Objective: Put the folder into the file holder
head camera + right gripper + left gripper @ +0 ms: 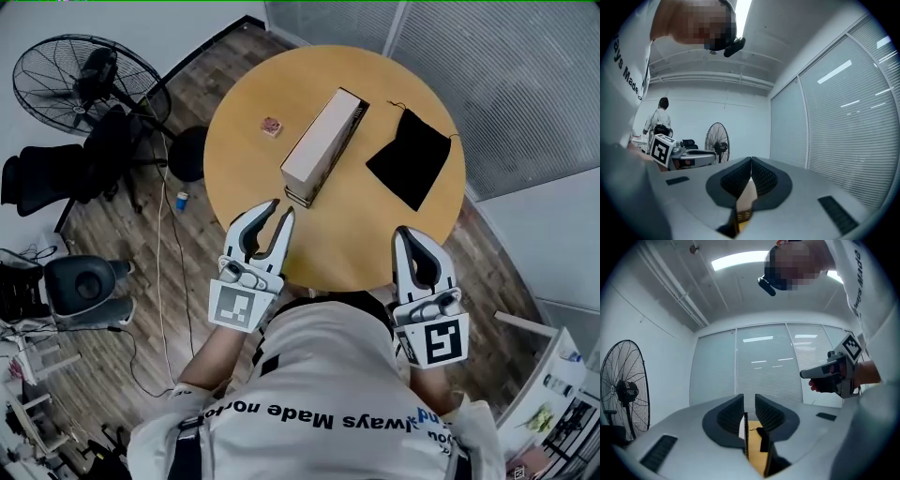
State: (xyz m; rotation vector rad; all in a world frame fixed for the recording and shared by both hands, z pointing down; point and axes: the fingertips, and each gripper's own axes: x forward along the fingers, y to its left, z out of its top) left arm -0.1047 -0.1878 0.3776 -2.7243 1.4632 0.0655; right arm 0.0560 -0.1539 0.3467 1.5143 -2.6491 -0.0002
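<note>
**Both grippers empty, near table edge**

Left gripper has its jaws a narrow gap apart, with nothing between them. Right gripper is clenched and empty. The beige file holder lies mid round table, well apart from both. The folder can't be told apart from it. A black pouch lies beside it and a small pink item is near.

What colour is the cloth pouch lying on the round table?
Black; the pouch shows best in the head view.
</note>
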